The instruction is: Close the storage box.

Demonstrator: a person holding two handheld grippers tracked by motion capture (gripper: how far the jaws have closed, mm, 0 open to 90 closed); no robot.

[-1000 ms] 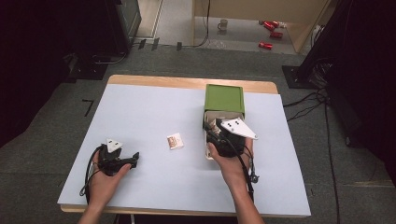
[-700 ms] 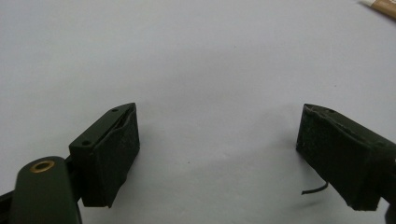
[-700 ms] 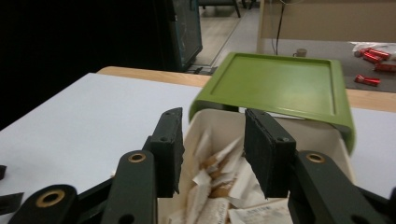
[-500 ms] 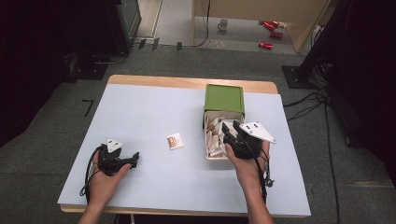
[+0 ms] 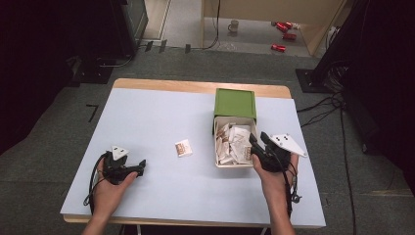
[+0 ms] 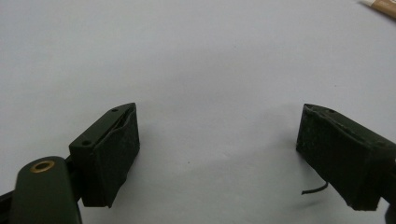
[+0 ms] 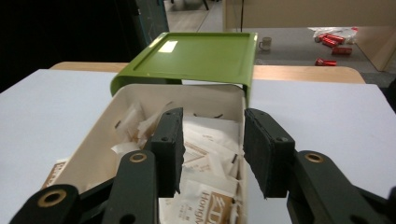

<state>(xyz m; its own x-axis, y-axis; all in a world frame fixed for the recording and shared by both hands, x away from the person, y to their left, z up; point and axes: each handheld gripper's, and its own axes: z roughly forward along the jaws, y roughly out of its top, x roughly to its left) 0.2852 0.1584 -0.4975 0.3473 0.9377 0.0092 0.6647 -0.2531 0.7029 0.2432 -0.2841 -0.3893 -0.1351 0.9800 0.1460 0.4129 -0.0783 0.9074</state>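
Right gripper (image 5: pixel 256 145) sits at the near right corner of the white box (image 5: pixel 218 161), jaws parted with a gap between them and nothing clamped; in the right gripper view (image 7: pixel 212 156) I see the two black pads hanging just above the sachets (image 7: pixel 205 154), one pad over the box interior, the other about over its right wall. Cannot tell if a pad touches paper. Left gripper (image 5: pixel 140 165) rests low near the table's (image 5: pixel 147 112) near left part, jaws spread wide and released; left gripper view (image 6: pixel 217 154) gives bare table surface between them. White box holds a loose heap of white-and-brown sachets (image 5: pixel 235 142), right of table centre. Green lid (image 5: pixel 235 103) sits at the box's far end, tipped up over the rim (image 7: pixel 205 56). One single sachet (image 5: pixel 183 148) lies flat on the table, left of the box, between both grippers, apart from both. My hands grip each tool from the near edge.
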